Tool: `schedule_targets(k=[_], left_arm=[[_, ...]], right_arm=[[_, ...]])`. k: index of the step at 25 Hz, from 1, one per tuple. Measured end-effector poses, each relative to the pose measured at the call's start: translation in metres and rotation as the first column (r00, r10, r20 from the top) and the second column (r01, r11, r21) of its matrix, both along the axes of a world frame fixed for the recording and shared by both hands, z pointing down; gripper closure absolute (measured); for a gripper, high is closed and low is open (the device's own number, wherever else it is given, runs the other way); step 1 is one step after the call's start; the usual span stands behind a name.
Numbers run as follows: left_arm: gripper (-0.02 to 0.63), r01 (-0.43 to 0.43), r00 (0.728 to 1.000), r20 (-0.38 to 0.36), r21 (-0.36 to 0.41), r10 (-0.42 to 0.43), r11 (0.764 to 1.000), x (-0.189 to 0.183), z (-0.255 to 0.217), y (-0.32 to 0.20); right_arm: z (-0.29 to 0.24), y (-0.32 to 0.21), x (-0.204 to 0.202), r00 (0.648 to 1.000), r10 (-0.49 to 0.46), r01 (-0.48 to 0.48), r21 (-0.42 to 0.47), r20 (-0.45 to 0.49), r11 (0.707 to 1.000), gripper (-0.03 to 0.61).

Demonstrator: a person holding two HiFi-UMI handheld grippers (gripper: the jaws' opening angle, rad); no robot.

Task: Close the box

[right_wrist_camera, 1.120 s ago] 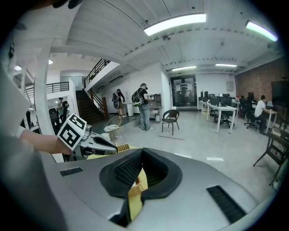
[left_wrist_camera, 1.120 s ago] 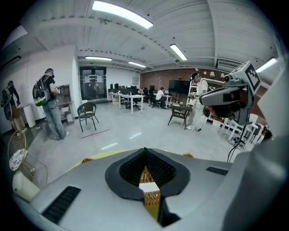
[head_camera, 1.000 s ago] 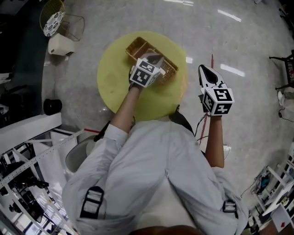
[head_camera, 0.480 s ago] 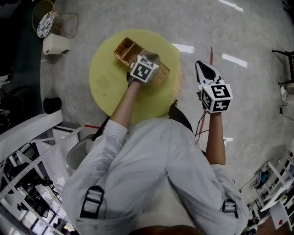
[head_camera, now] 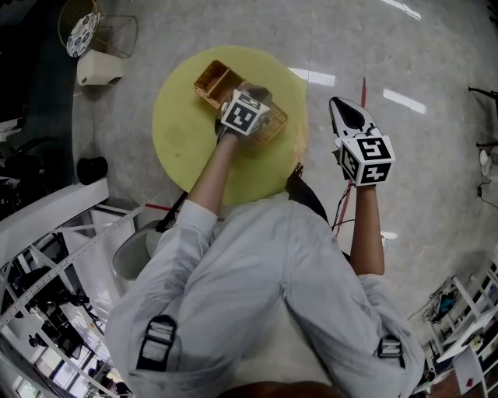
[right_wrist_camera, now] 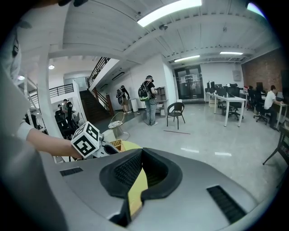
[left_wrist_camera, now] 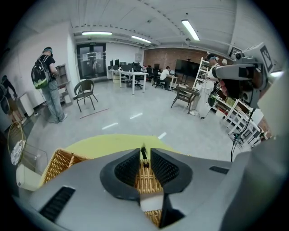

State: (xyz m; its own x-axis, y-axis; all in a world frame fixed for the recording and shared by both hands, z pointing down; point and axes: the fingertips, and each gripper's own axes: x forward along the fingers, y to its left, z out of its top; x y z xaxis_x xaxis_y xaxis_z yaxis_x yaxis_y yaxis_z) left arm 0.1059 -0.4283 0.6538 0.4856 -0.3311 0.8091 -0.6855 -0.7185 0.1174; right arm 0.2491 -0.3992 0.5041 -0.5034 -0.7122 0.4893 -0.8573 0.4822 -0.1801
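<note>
Down onto the wicker box on the yellow table sank the left gripper, jaws just opening slightly over its lowered lid, one end seemingly still uncovered; the right gripper waits aside, jaws together.

Bright, even indoor lighting under ceiling strip lamps.
Glare streaks on the polished floor; soft, faint shadows; strong fisheye bending and dark corners in both gripper views.

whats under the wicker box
A round yellow table; the wicker box rests on its top. The patch directly beneath is covered by the box itself, and the table's base is hidden under the tabletop.
</note>
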Motion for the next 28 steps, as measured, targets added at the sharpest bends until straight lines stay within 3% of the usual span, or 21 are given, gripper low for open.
schedule_targets(k=[1,3,8,13,19,28], left_arm=[[0.500,0.006,1.000,-0.007,-0.003,-0.006,1.000,-0.001,-0.001,0.002],[0.439,0.019,1.000,-0.023,-0.002,-0.019,1.000,-0.005,-0.004,0.004],[0.451,0.050,0.994,-0.105,0.062,-0.043,0.997,-0.022,-0.029,0.011],[0.540,0.077,0.982,-0.186,0.187,-0.042,0.979,-0.046,-0.075,0.024],[0.577,0.106,0.962,-0.274,0.329,-0.013,0.938,-0.075,-0.146,0.048],[0.583,0.155,0.939,-0.343,0.500,0.031,0.852,-0.121,-0.239,0.087]], right_arm=[[-0.001,0.002,-0.001,1.000,-0.001,0.001,0.004,0.000,1.000,0.555],[-0.005,0.005,-0.004,1.000,-0.001,0.002,0.015,-0.004,1.000,0.555],[-0.024,0.019,-0.014,1.000,0.011,-0.010,0.061,-0.018,0.998,0.555],[-0.051,0.041,-0.028,0.999,0.028,-0.022,0.122,-0.042,0.992,0.555],[-0.090,0.067,-0.050,0.995,0.049,-0.033,0.189,-0.081,0.981,0.555],[-0.140,0.102,-0.094,0.989,0.064,-0.023,0.286,-0.134,0.958,0.555]])
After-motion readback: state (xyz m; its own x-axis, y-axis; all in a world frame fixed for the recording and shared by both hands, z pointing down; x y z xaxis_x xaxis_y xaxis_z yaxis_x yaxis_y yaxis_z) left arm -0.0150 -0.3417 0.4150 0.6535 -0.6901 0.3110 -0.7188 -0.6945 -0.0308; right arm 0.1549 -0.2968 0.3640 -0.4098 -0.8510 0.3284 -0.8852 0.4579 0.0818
